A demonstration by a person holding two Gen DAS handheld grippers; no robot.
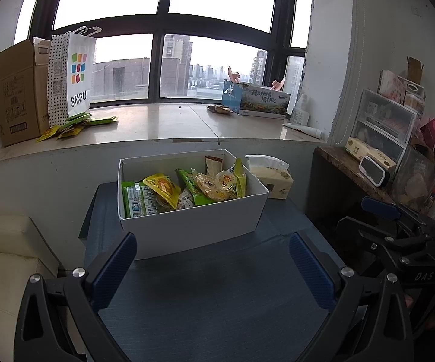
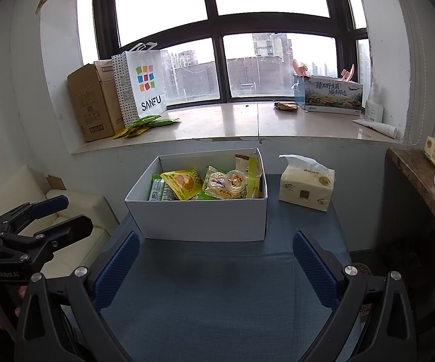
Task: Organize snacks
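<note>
Left wrist view: one box of snacks is seen, long axis left-right. Both claws are held apart, empty.

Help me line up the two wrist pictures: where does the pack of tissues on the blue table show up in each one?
Left wrist view: the tissue pack sits right of centre, just behind the white snack box's far right corner.
Right wrist view: the tissue pack sits right of centre, clearly apart from the white snack box, to its right.
Shared landmark: the SANFU bag on the windowsill, upper left in both.
</note>
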